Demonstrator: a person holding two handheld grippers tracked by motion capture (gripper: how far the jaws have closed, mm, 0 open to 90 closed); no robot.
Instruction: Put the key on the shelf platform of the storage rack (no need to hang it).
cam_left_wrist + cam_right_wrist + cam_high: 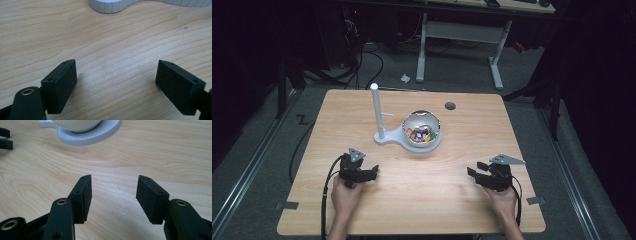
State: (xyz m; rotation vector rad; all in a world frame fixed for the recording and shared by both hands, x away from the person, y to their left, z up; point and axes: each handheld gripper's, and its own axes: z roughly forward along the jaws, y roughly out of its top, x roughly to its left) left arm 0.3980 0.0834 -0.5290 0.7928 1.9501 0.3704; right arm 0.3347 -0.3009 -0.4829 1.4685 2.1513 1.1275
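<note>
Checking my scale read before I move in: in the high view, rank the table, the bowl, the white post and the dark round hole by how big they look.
1. table
2. bowl
3. white post, taller than the bowl but thin
4. dark round hole

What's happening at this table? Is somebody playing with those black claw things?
A person sits at a wooden table with a left gripper and a right gripper, one in each hand. Both rest low near the table's front edge, fingers apart and holding nothing. Ahead of them stands a white stand with an upright post and a bowl of small colourful pieces, untouched.
</note>
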